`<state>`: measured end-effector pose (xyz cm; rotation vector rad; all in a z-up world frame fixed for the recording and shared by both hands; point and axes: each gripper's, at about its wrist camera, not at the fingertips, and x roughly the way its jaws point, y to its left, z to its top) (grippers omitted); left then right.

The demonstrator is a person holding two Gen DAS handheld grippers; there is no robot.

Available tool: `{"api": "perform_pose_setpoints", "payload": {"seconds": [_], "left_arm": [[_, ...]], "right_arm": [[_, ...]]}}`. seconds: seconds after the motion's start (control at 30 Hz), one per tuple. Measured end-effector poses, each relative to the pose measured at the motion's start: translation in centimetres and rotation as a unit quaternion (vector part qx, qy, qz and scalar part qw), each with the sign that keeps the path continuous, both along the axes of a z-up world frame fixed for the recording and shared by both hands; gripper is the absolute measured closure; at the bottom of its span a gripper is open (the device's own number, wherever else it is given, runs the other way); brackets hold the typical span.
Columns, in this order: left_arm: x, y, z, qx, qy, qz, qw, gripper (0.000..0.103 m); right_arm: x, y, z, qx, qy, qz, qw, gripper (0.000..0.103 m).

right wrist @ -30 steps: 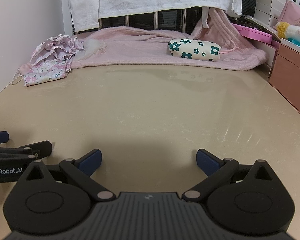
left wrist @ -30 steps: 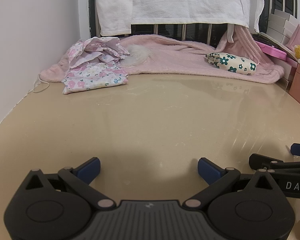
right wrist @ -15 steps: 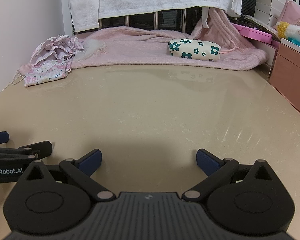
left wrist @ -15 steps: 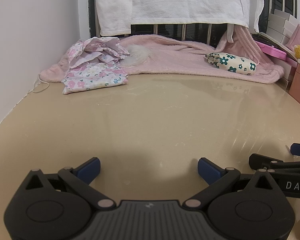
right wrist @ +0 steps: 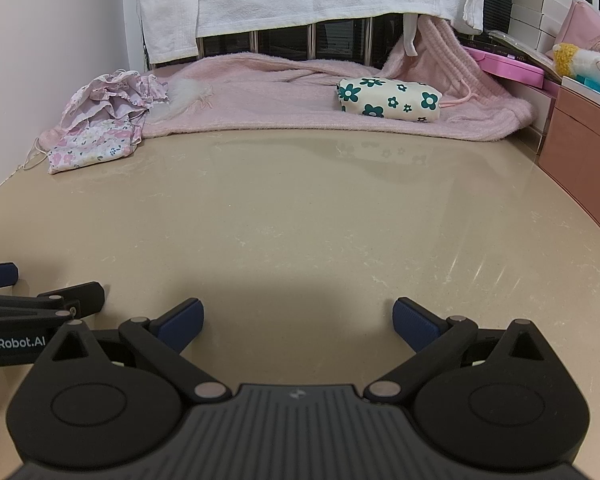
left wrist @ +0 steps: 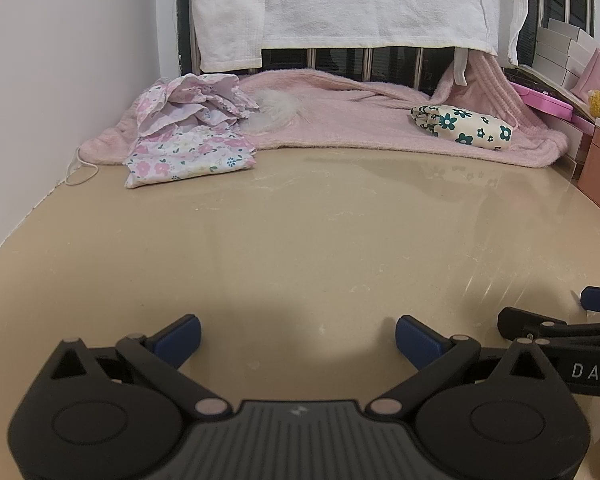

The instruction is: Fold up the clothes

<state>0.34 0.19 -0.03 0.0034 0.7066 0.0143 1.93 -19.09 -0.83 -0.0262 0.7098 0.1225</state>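
A crumpled pink floral garment point(left wrist: 188, 142) lies at the far left of the beige table point(left wrist: 300, 240), also in the right wrist view point(right wrist: 100, 136). A folded cream cloth with dark green flowers point(left wrist: 462, 128) rests on a pink blanket point(left wrist: 360, 120) at the far right, also in the right wrist view point(right wrist: 388, 98). My left gripper point(left wrist: 298, 338) is open and empty, low over the near table. My right gripper point(right wrist: 296, 322) is open and empty beside it; each gripper shows at the edge of the other's view.
A white towel point(left wrist: 340, 0) hangs on the railing behind. A wall point(left wrist: 60, 80) bounds the left side. Pink drawers point(right wrist: 580, 136), boxes and a plush toy point(right wrist: 584, 62) stand on the right. A white cord point(left wrist: 80, 172) lies by the wall.
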Motion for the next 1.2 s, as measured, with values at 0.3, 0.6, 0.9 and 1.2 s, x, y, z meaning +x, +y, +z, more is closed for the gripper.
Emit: {"api": "perform_pose_setpoints", "payload": {"seconds": [0.3,0.6,0.9,1.2], "left_arm": [[0.0,0.0,0.0,0.0,0.0,0.001,1.0,0.0],[5.4,10.3,4.4,-0.069,-0.044,0.017,0.9965,0.005],[20.5,19.4,3.1,-0.035,0.037,0.045,0.9977,0.043],[13.1,18.8,5.9,-0.087,-0.003,-0.051,0.9949,0.099]], "right_arm": [[0.0,0.1,0.0,-0.004,0.0,-0.002,1.0,0.001],[3.4,6.0,5.3,0.015,-0.081,0.117,0.99,0.0],[23.3,18.7,2.5,0.114,0.028,0.215,0.969,0.023],[17.0,17.2,4.8,0.121,-0.022,0.257,0.959,0.097]]}}
